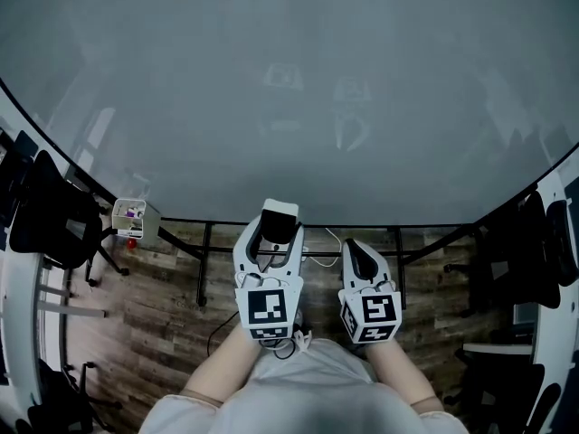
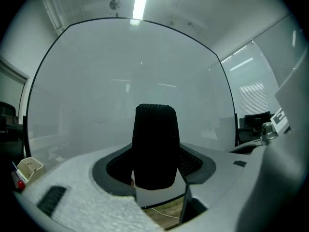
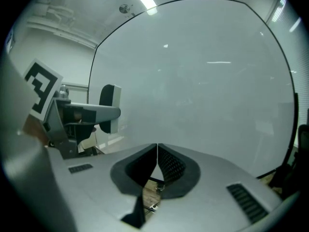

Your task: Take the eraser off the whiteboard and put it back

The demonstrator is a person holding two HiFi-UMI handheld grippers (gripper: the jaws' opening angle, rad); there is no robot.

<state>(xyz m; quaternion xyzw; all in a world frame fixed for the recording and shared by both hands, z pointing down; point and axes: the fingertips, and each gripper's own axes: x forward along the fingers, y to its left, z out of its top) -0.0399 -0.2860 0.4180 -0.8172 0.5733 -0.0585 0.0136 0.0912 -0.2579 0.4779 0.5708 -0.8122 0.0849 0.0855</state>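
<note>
Before the whiteboard (image 1: pixel 289 89), left gripper (image 1: pixel 273 235) jaws clamp the eraser (image 1: pixel 279 215), seemingly for replacing; idle right gripper (image 1: pixel 355 248) jaws together

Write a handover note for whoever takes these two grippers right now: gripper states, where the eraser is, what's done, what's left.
Left gripper: shut on the eraser, which stands upright between its jaws.
Right gripper: shut and empty, beside the left one, facing the whiteboard.
Eraser: held in front of the whiteboard's lower part. I cannot tell whether it touches the board.
Done: the eraser is gripped.
Left: probably set it back on the whiteboard, open the left jaws and draw back. Check first whether it has cleared the board.
</note>
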